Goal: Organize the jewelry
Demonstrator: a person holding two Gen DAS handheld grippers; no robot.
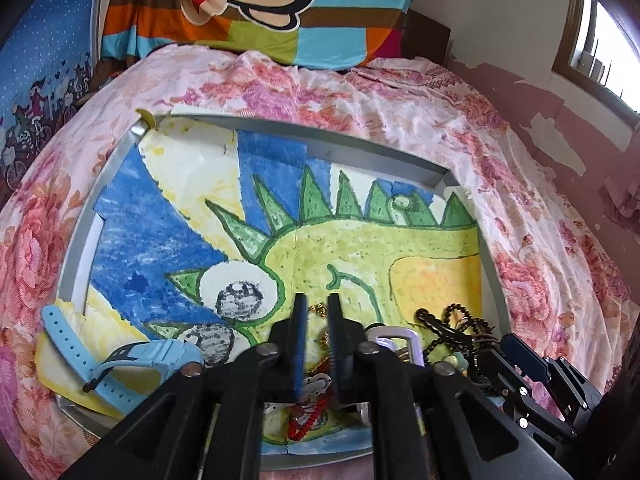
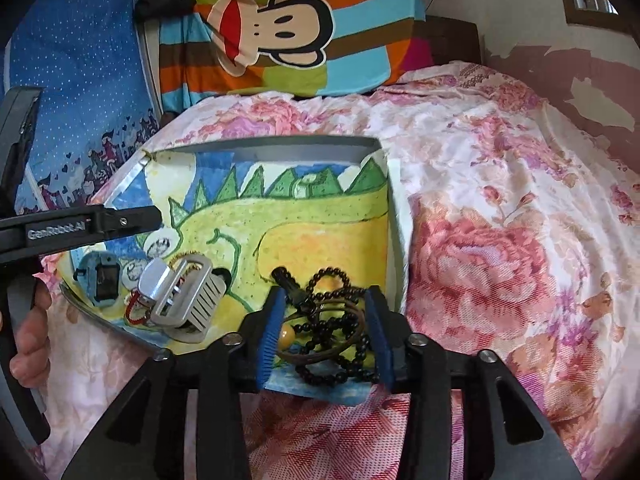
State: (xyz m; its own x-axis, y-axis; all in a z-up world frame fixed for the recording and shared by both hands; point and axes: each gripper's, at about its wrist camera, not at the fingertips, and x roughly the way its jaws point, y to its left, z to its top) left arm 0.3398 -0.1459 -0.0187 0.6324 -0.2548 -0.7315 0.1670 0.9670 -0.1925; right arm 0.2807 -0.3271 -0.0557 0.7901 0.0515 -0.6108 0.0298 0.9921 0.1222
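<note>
A grey-framed tray [image 1: 352, 138] lined with a dinosaur painting lies on the bed. In the left wrist view my left gripper [image 1: 318, 308] hangs over a gold chain [image 1: 318, 309] and a red bead string [image 1: 306, 420], jaws a narrow gap apart, gripping nothing. A blue watch [image 1: 132, 356] lies at left, a silver clip [image 1: 394, 338] at right. In the right wrist view my right gripper [image 2: 326, 300] is open, straddling a tangle of black beads [image 2: 332, 332] with a brown band [image 2: 320, 356] and a yellow bead [image 2: 287, 336]. The silver clip also shows here [image 2: 180, 296], as does the watch [image 2: 100, 280].
The tray [image 2: 394, 240] sits on a pink floral bedspread [image 2: 500, 220]. A striped monkey pillow [image 2: 288, 28] lies at the head. A blue curtain [image 2: 76, 92] hangs at left. A peeling wall [image 1: 540, 80] and window [image 1: 600, 32] stand at right.
</note>
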